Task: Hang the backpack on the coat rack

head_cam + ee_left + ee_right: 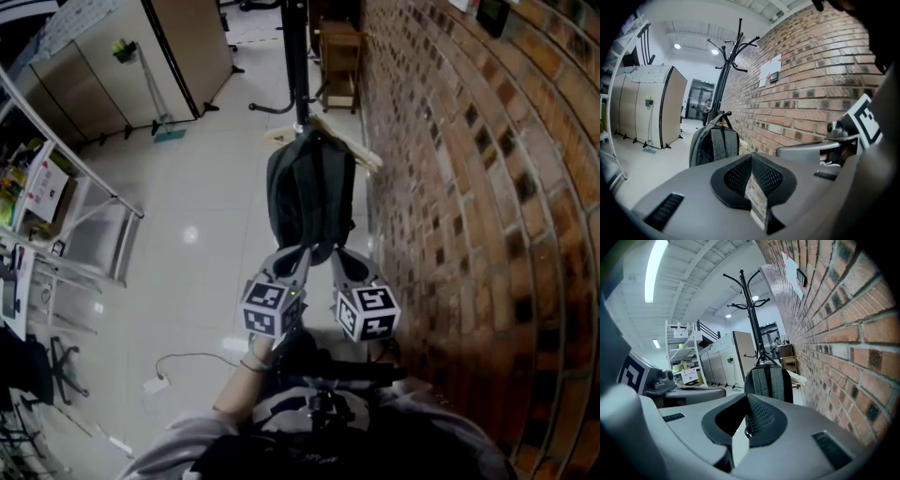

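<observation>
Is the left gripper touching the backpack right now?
Apart. The left gripper view shows the left gripper with its jaws shut on nothing, and the whole backpack farther off beyond them, clear of the tips.

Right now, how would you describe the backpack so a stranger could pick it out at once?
Find the brick wall; beside it stands a black coat rack. The backpack is against its pole: dark grey, two shoulder straps facing the camera, the only bag there.
</observation>
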### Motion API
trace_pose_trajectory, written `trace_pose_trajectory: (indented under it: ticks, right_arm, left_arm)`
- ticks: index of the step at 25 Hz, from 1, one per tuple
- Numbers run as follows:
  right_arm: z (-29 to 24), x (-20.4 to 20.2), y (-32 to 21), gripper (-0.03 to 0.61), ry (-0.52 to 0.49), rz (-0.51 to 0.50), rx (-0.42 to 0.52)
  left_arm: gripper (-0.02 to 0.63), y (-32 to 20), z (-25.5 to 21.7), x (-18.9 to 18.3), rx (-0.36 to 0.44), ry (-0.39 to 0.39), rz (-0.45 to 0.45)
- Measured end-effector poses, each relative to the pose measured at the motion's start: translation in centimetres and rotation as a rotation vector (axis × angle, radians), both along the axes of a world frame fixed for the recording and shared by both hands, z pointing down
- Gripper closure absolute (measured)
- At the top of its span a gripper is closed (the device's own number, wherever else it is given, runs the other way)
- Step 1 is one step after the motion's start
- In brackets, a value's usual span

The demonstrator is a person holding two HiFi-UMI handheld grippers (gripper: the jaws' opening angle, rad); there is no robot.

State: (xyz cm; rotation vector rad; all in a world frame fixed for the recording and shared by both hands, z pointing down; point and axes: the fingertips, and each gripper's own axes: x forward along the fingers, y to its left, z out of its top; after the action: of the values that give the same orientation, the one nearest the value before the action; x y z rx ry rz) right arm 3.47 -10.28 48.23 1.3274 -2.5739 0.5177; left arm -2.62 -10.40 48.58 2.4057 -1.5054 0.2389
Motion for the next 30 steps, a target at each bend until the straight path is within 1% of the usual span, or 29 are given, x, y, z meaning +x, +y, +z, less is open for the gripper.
trace_pose_trajectory:
  ticks: [3,6,9,13,21,30]
  right_arm:
    - [-0.4,-0.3,1.2,0.568,-0.009,0.003,0.003]
    - [-0.4,-0.8,2.3,0.568,-0.012,0.019,-0.007]
    - [-0.4,-1.4,2.9,0.569,-0.008,0.023,-0.008]
    - [-1.0,-2.2,3.1,0.568,-0.025,0.041,0.002]
    - [-0.8,-3.4,4.0,0.568,-0.015,0.066,-0.003]
    - [-0.8,-4.2,4.7,0.568,0.001,0.057,0.003]
  left_arm:
    - [0.617,1.0,0.1,0.3,-0.015,-0.019,0.006]
    - [0.617,2.1,0.3,0.1,-0.023,0.006,0.026]
    - [0.617,2.8,0.7,-0.4,-0.034,0.005,0.039]
    - [0.617,3.1,0.1,-1.0,-0.018,0.004,0.061]
    - [0.617,3.9,-0.1,-2.0,-0.011,0.011,0.091]
    - [0.617,4.6,-0.1,-2.6,-0.009,0.027,0.091]
